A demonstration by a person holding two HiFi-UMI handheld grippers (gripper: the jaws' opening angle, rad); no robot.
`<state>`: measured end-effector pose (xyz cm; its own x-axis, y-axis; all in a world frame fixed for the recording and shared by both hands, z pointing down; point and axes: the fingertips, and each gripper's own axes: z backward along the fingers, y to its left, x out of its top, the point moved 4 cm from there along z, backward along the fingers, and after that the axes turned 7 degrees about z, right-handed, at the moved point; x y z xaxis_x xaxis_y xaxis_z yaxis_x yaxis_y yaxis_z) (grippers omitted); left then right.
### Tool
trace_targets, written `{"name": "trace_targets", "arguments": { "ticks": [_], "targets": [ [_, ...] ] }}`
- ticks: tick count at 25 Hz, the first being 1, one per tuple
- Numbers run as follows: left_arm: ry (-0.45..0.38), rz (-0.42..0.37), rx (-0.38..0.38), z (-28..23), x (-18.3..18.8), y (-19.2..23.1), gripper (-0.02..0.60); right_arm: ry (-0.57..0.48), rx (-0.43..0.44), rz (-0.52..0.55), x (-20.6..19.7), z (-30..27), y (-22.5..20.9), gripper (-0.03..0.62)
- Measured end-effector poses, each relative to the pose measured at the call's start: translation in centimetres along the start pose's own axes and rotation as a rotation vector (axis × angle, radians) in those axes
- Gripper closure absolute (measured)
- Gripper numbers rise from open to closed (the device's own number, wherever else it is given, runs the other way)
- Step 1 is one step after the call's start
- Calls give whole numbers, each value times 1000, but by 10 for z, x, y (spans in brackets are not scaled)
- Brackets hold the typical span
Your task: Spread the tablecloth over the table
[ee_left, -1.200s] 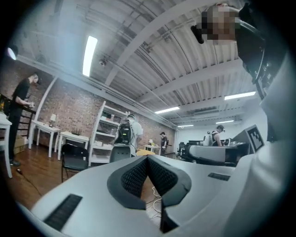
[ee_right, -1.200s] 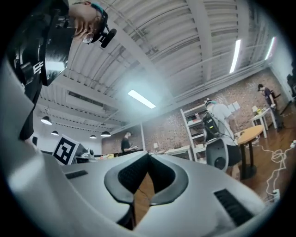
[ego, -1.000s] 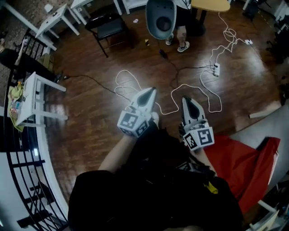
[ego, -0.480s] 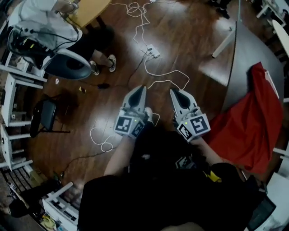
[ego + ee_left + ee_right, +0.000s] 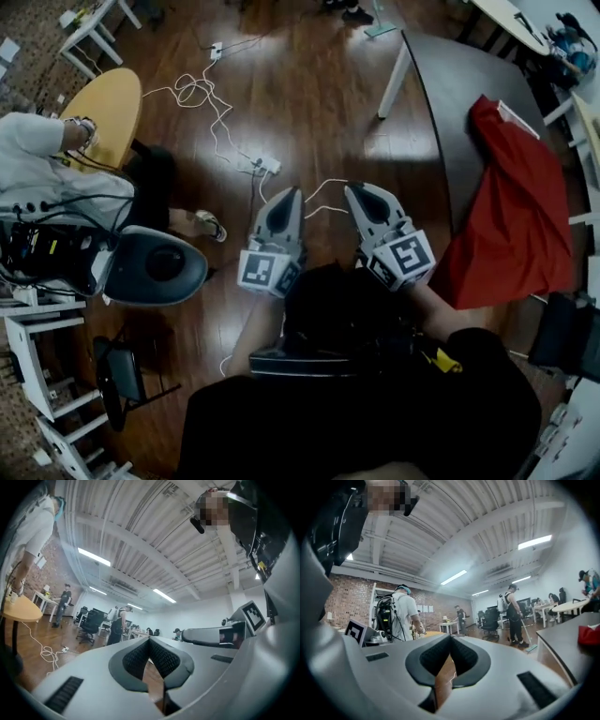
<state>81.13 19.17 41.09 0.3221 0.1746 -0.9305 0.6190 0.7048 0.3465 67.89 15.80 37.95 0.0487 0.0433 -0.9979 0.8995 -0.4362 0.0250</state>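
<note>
Left tongs (image 5: 285, 195) and right tongs (image 5: 362, 192) closed, holding nothing; tablecloth (image 5: 514, 220) lies heaped on table (image 5: 448, 89) rightward, nearer right tongs.

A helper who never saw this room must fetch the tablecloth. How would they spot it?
Find the dark table with a white leg at the head view's right. The tablecloth lies bunched on it, draping over its edge; it is the only bright red thing there.
</note>
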Motion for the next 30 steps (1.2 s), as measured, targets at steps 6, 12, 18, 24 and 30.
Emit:
{"name": "trace_targets", "arguments": {
  "ticks": [6,12,18,24,30],
  "targets": [
    [71,-6,-138,-119,-36,5,581,-12,-161,-53,-19,-22,-115,588],
    [90,-53,-133,-183,1,20,581,-77,-151,-70,10,-86,-173,589],
    [92,-135,-121,-349,-1,58,581,-141,-120,-32,11,-167,-315,588],
    [87,-91,-237,-480,-15,56,580,-123,-327,-74,-5,-163,-435,588],
    [212,-17,-535,-646,-79,19,581,-83,-617,-88,-35,-128,-566,589]
  ]
}}
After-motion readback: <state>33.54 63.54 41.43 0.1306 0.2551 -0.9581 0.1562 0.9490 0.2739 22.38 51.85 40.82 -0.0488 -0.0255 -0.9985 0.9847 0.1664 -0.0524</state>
